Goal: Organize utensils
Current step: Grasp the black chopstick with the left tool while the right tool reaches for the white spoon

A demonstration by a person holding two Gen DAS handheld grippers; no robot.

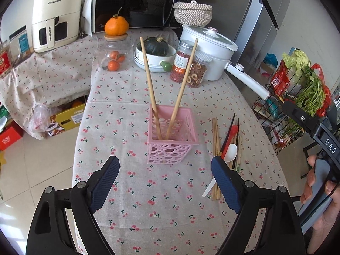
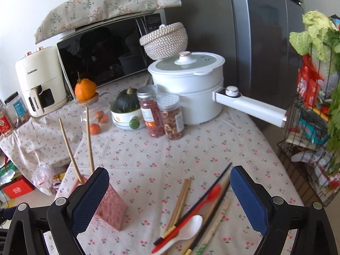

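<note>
A pink lattice basket (image 1: 172, 142) stands on the cherry-print tablecloth (image 1: 131, 195) with two wooden chopsticks (image 1: 149, 82) leaning out of it. It also shows in the right wrist view (image 2: 110, 210). To its right lies a pile of utensils: wooden chopsticks (image 2: 180, 201), black chopsticks (image 2: 208, 193), a red spoon (image 2: 204, 199) and a white spoon (image 2: 189, 227). My left gripper (image 1: 165, 167) is open and empty just in front of the basket. My right gripper (image 2: 170, 180) is open and empty above the pile.
At the back of the table stand a white pot with a long handle (image 2: 191, 85), two jars (image 2: 161, 114), a bowl holding a squash (image 2: 127, 110), a glass jar of oranges (image 1: 114, 55) and a microwave (image 2: 106, 55). A wire rack of vegetables (image 2: 314, 110) stands to the right.
</note>
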